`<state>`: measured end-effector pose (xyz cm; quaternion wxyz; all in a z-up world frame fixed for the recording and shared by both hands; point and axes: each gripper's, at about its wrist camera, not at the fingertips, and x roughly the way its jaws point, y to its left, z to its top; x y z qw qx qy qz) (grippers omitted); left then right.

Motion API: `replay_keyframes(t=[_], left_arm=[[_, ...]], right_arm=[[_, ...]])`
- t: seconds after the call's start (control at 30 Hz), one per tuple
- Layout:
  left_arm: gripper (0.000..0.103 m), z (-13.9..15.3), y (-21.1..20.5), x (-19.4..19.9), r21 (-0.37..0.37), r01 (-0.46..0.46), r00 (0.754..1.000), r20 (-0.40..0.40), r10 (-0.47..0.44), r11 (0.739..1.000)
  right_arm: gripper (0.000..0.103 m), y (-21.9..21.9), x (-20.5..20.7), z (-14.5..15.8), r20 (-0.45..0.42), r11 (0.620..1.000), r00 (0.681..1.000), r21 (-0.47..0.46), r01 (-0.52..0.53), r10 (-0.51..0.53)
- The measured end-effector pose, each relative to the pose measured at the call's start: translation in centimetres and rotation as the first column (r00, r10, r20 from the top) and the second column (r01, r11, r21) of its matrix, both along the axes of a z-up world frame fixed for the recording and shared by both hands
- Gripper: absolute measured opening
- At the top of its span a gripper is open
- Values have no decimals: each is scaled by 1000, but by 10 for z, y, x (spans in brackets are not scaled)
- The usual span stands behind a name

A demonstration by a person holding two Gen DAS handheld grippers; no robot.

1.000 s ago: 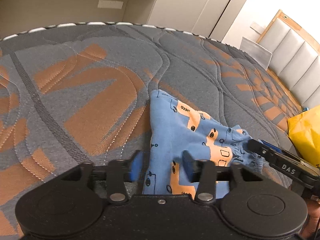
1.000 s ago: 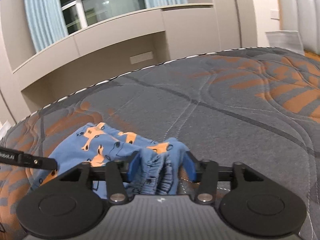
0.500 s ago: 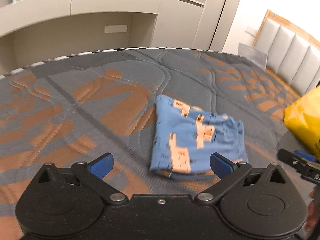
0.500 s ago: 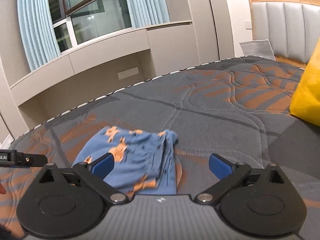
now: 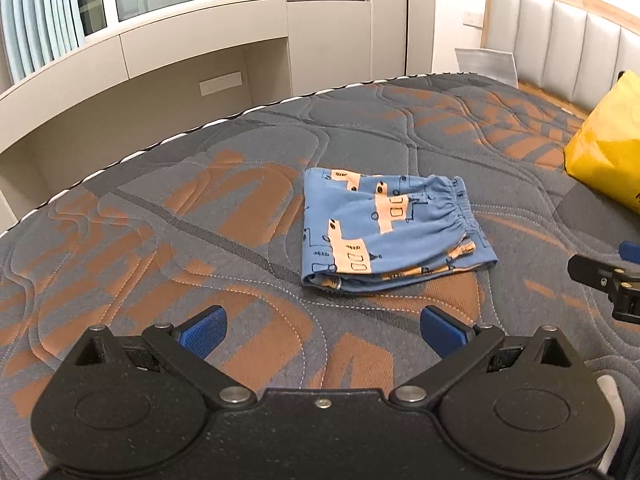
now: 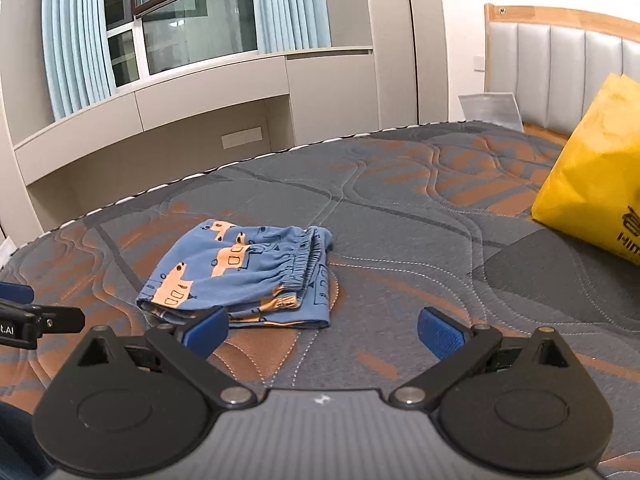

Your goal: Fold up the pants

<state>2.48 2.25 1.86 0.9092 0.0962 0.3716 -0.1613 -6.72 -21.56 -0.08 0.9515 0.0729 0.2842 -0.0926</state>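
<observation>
Small blue pants with orange vehicle prints lie folded into a compact stack on the grey and orange mattress; the right wrist view shows the pants with the elastic waistband on the right side. My left gripper hangs open above the mattress, short of the pants, nothing between its blue pads. My right gripper is open too and holds nothing, pulled back from the pants. Each view catches the other gripper's black tip at its edge.
A yellow bag sits on the mattress at the right, also seen as the yellow bag. A padded headboard stands at the back right. Beige cabinets and a curtained window lie beyond the mattress's far edge.
Both grippers let go of the pants, spread wide and drew back and up. The pants now lie folded and free on the mattress, farther from both cameras.
</observation>
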Motion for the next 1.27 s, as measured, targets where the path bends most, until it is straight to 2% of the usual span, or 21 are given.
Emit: replay_keyframes(t=[0.83,1.27], left_arm=[[102,-4,-11,2,58,5,1000,-20,-4,998],[102,-4,-11,1,44,5,1000,-20,-4,999]], right_arm=[[103,0,0,-6,-26,999,999,-5,-37,37],[103,0,0,-7,-31,999,998,-6,-47,46]])
